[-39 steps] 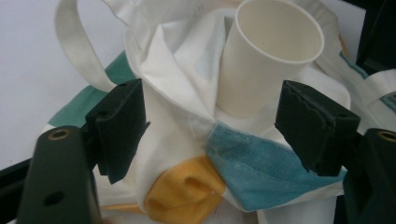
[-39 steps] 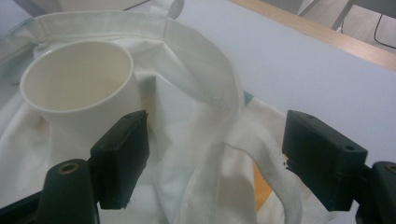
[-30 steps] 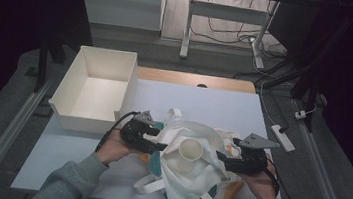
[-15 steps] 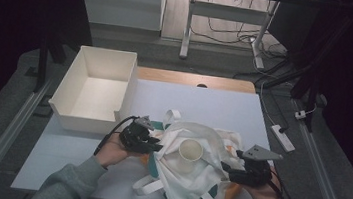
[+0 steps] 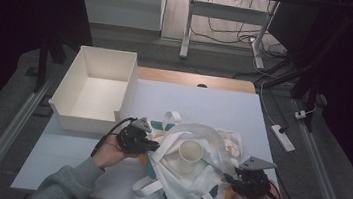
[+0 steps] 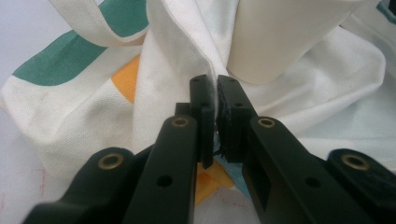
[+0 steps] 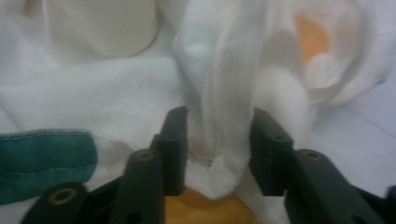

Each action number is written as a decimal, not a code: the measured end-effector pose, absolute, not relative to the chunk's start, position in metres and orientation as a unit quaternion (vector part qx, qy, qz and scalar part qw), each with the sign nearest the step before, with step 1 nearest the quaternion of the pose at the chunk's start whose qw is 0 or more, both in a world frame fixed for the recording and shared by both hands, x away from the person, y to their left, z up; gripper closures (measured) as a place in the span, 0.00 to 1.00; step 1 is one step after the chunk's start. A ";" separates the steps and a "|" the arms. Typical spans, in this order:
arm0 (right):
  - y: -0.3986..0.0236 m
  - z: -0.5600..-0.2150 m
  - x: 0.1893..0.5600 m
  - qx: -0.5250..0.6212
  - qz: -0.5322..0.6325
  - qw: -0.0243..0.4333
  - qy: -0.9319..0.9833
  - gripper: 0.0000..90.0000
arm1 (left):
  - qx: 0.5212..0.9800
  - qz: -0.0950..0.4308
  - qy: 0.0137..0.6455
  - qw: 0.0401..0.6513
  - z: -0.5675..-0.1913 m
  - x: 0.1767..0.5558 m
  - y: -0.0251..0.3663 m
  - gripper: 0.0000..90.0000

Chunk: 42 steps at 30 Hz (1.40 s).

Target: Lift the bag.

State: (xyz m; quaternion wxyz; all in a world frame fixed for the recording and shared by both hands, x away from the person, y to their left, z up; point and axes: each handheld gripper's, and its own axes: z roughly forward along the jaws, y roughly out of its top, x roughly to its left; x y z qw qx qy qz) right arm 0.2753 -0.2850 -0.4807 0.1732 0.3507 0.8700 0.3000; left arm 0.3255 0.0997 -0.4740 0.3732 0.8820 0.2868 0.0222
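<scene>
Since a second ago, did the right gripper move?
Yes. The right gripper slid toward the table's near edge, away from the white bin, its fingers closing around a fold of the cloth bag.

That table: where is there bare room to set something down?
Free: the table strip behind the cloth bag, right of the white box, and the near-left corner. Crowded: the middle front, with bag, cup and both claws.

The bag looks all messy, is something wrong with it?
The cloth bag lies crumpled, straps sprawled, with a paper cup sitting on top of it. Nothing looks torn or spilled.
</scene>
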 end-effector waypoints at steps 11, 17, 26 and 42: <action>-0.282 -0.467 0.275 0.339 0.315 0.194 0.865 0.96 | 0.875 0.018 0.274 0.400 -0.464 0.325 0.105 0.95; -0.285 -0.448 0.273 0.334 0.359 0.212 0.845 0.96 | 0.861 0.019 0.278 0.425 -0.450 0.324 0.114 0.95; -0.296 -0.422 0.279 0.336 0.414 0.221 0.817 0.96 | 0.834 0.030 0.285 0.471 -0.426 0.326 0.136 0.95; -0.300 -0.356 0.310 0.327 0.472 0.284 0.768 0.97 | 0.774 0.094 0.306 0.546 -0.372 0.338 0.175 0.96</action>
